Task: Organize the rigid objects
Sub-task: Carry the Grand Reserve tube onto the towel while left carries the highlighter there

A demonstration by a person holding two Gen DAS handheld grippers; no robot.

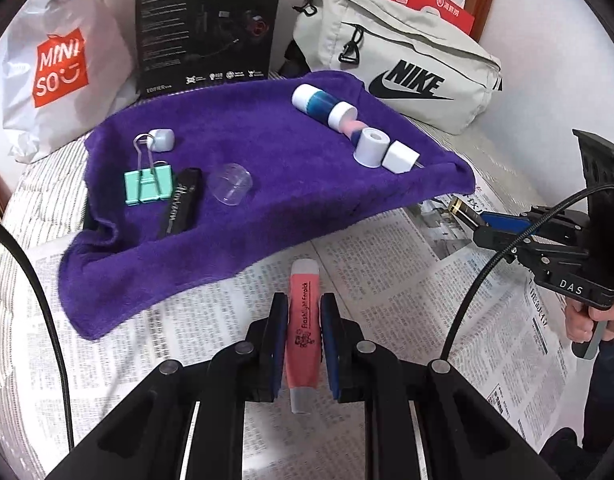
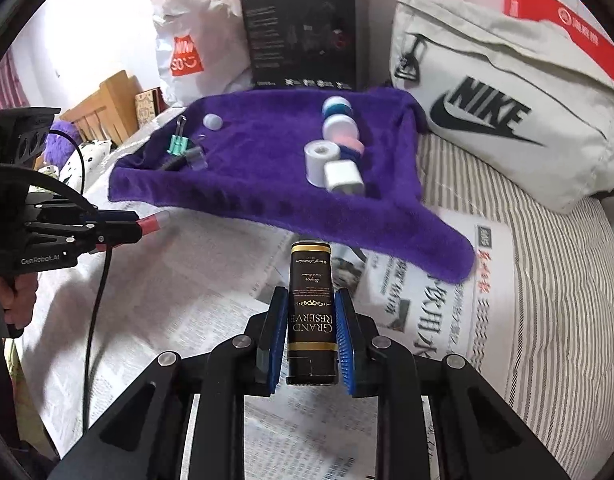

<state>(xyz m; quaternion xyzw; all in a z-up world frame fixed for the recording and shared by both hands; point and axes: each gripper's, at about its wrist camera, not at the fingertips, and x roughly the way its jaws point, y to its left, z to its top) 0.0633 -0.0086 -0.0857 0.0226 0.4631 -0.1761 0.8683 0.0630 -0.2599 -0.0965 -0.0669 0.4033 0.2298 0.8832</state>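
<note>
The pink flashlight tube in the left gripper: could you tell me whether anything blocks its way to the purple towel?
Nothing visible does. The pink flashlight tube is clamped in the left gripper, with only newspaper before the purple towel.

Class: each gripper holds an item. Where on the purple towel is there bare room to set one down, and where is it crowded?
On the purple towel, bare patches are the middle strip between the clear cap and the white spool, and the near edge by the newspaper. Crowded: the left cluster around the green clip and the right row with the blue bottle.
</note>
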